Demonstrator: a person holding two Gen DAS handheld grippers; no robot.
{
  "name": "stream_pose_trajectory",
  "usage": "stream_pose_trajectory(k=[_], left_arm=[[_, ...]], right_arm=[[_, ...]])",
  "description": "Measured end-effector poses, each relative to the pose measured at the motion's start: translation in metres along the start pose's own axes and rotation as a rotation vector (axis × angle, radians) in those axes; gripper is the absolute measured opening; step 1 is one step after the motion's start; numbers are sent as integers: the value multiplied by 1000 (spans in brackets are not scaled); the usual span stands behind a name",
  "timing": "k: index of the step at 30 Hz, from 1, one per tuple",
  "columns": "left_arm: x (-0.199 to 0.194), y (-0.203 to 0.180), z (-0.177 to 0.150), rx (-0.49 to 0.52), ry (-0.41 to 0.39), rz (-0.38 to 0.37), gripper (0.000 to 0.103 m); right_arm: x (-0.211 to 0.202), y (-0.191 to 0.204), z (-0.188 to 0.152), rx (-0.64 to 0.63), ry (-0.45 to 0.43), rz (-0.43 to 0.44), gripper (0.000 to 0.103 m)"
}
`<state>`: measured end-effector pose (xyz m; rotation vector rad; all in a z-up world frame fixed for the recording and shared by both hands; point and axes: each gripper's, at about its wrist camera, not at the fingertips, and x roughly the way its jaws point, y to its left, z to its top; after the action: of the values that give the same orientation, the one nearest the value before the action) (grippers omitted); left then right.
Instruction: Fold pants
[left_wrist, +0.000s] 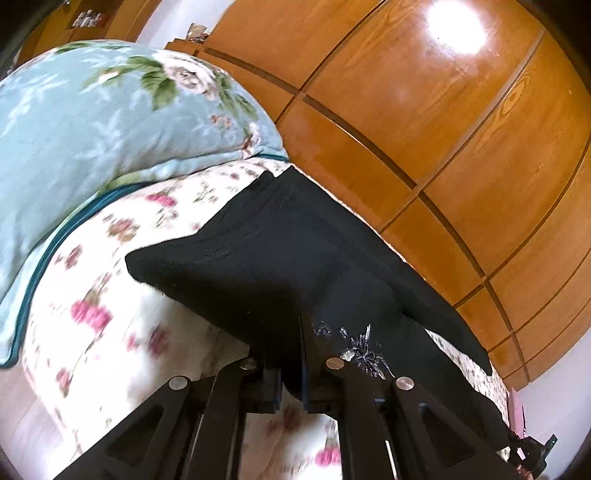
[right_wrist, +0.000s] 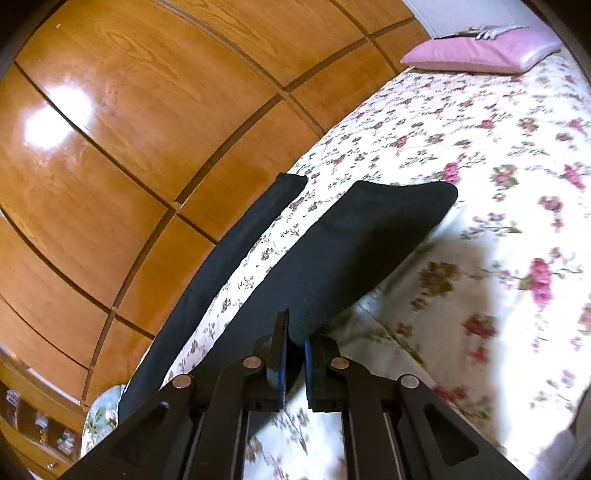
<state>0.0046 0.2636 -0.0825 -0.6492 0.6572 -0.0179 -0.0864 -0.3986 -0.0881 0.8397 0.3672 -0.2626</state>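
Note:
Black pants (left_wrist: 280, 258) lie on a bed with a floral cover (left_wrist: 122, 317), next to a wooden wall. My left gripper (left_wrist: 291, 354) is shut on the pants' edge near a silver embroidered patch (left_wrist: 364, 350), and the cloth is lifted off the bed there. In the right wrist view my right gripper (right_wrist: 295, 343) is shut on a pant leg (right_wrist: 354, 251), raised above the cover (right_wrist: 461, 147). The other leg (right_wrist: 229, 258) lies flat along the bed's edge by the wall.
A light-blue floral pillow (left_wrist: 92, 122) rests on the bed at the left. A pink pillow (right_wrist: 480, 51) sits at the far end. Glossy wooden panels (right_wrist: 140, 122) border the bed. A shelf with small items (right_wrist: 37, 424) shows at the lower left.

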Motion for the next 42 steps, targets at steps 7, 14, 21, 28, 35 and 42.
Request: stream_pose_trajectory(k=[7, 14, 21, 28, 35, 42], left_arm=[[-34, 13, -29, -22, 2, 12, 6], [-13, 35, -41, -138, 39, -22, 31], [4, 38, -17, -159, -13, 0, 49], [3, 39, -16, -100, -17, 100, 10], [-13, 42, -25, -74, -41, 131, 7], [-18, 48, -20, -135, -26, 140, 28]], right_arm=[[-17, -16, -14, 24, 21, -52, 7], [-4, -37, -21, 72, 67, -51, 17], [-3, -63, 10, 165, -16, -44, 41], [3, -58, 26, 75, -7, -137, 9], [-31, -66, 12, 128, -74, -207, 8], [-34, -76, 7, 142, -75, -264, 22]])
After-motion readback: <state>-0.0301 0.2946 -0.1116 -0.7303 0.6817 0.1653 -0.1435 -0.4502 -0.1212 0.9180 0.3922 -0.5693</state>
